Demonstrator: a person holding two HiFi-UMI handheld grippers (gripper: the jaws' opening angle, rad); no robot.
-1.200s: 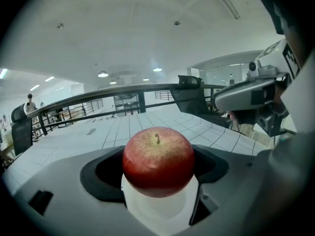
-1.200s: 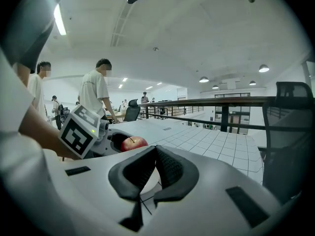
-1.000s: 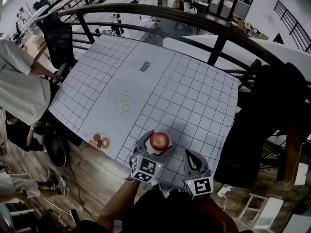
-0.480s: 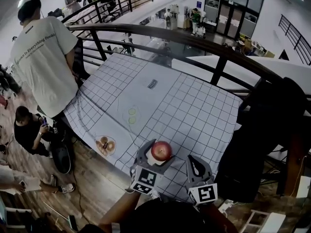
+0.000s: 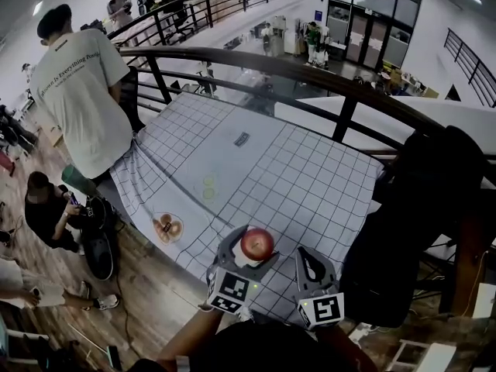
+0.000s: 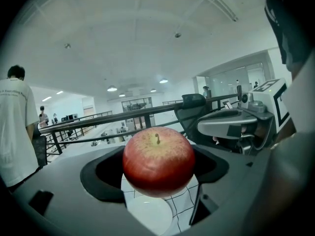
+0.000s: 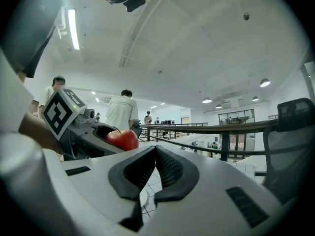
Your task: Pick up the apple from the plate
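Head view, lower centre: L gripper (image 5: 246, 248) is clamped on the apple (image 6: 158, 160), one dark pad each side, jaws spread about as wide as the fruit. Apple fills the gap, w/ nothing else in there. Stem points to the top of frame in the left gripper view, so it rides upright across the jaws.

Key relation: the plate (image 6: 147, 214) is a white disc at bottom centre of the left gripper view, straight below the apple. Grid cloth (image 5: 310, 177) shows btwn fruit and plate. Judgement: apple is already clear of the plate and the lift is mostly done. What's left is straight up, away from the disc, w/ no sideways drift needed.

R gripper (image 7: 155, 154) has pads pressed together at the tips and holds nothing. It sits just beside the L one, lower right of centre in the head view. From its camera the apple shows at mid-left. L is the working tool, R is idle.

Small dish (image 5: 167, 228) at the cloth's lower-left edge is well apart. Its contents are too small to tell.
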